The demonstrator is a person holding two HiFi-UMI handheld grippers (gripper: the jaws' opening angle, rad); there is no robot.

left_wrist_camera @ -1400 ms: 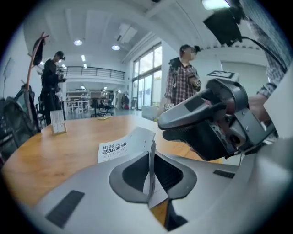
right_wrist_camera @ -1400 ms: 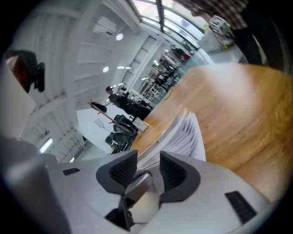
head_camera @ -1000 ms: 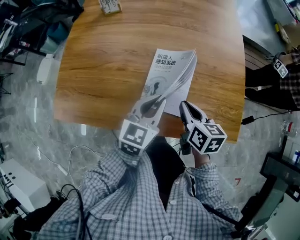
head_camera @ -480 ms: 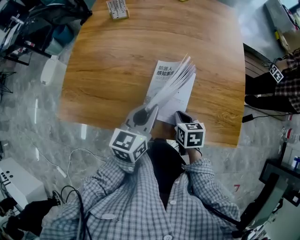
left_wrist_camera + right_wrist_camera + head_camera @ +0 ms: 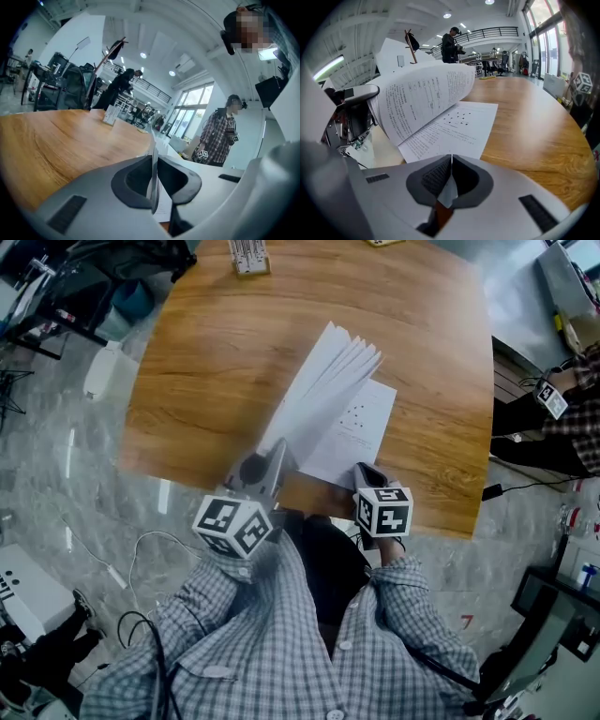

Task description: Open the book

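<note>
Light bright and even, indoors. Source: ceiling lamps [image 5: 143, 55] above the table [image 5: 206, 362], tall windows [image 5: 190, 117] past its far end. Pale glare streaks on the floor [image 5: 70, 460] beside the table. Gripper views bulge, corners black; near jaws soft. Print of the book [image 5: 426, 98] on the table sharp.

The grey left gripper's [image 5: 153, 182] jaws are pinched on a thin white sheaf of book pages [image 5: 154, 161], seen edge-on between them. A brown wooden bench [image 5: 61, 140] spreads left of and beyond the jaws.
</note>
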